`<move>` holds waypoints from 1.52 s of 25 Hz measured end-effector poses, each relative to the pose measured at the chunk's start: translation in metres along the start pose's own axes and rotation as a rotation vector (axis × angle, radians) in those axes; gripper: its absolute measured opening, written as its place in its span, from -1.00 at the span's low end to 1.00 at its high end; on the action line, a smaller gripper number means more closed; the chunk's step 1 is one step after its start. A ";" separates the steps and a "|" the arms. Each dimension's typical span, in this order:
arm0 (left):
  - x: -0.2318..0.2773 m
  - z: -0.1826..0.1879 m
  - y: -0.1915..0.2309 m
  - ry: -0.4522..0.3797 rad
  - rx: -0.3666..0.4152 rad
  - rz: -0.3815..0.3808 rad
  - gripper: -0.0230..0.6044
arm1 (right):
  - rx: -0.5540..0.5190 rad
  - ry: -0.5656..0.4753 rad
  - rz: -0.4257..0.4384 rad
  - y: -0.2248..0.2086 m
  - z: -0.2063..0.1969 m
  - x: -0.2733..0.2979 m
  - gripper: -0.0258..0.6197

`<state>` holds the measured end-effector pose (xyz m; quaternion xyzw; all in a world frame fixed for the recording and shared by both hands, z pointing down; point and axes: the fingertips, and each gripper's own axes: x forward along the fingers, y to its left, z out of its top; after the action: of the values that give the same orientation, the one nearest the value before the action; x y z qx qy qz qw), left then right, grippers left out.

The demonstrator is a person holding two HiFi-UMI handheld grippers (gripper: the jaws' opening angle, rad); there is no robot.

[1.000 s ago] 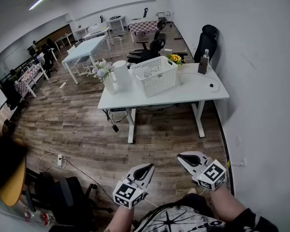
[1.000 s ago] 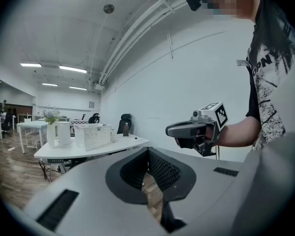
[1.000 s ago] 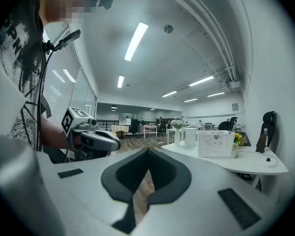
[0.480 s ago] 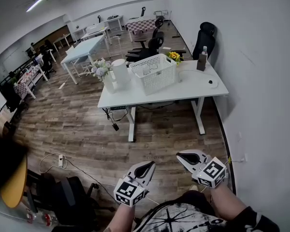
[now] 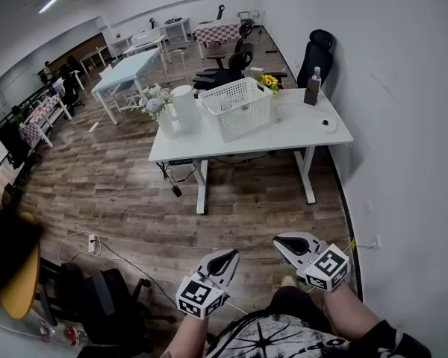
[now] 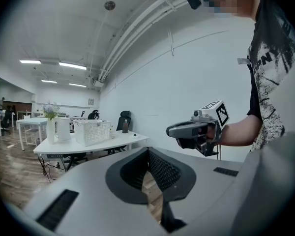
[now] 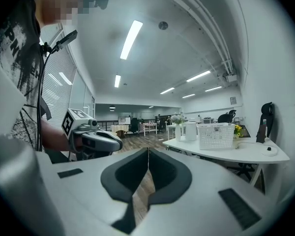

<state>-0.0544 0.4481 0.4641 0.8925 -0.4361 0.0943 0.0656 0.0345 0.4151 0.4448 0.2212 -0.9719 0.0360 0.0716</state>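
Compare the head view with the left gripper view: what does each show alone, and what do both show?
Only the head view shows a power strip on the floor and the marker cube on the left tongs. Only the left gripper view shows the ceiling lights and the pipes running along the wall. Both show the white desk, the white basket on it, and the right tongs.

At lower centre, the right tool (image 7: pixel 148 151) has its jaws pressed together at the tip with nothing between them. Wooden floor (image 7: pixel 141 191) shows through the slit below. At left centre, the left tool (image 7: pixel 114 141) points right, held on a bare forearm (image 7: pixel 54 135). At right centre, a white desk (image 7: pixel 246 154) carries a white basket (image 7: pixel 215 135), a jug (image 7: pixel 191 131) and a vase of flowers (image 7: pixel 177 130).
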 end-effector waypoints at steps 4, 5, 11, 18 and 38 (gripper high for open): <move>0.006 -0.001 0.005 0.003 -0.008 0.004 -0.89 | 0.008 0.004 -0.005 -0.009 -0.001 0.003 -0.85; 0.009 -0.001 0.008 0.004 -0.012 0.006 -0.89 | 0.012 0.005 -0.005 -0.012 -0.002 0.005 -0.85; 0.039 -0.003 0.023 0.012 -0.030 0.013 -0.90 | 0.013 0.018 0.008 -0.043 -0.005 0.017 -0.85; 0.088 0.004 0.052 0.023 -0.043 0.029 -0.90 | 0.027 0.019 0.032 -0.099 -0.004 0.038 -0.85; 0.232 0.054 0.110 0.015 -0.037 0.138 -0.89 | -0.030 0.009 0.156 -0.253 0.021 0.067 -0.85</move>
<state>0.0041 0.1923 0.4676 0.8583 -0.4977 0.0973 0.0787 0.0826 0.1567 0.4444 0.1437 -0.9863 0.0280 0.0761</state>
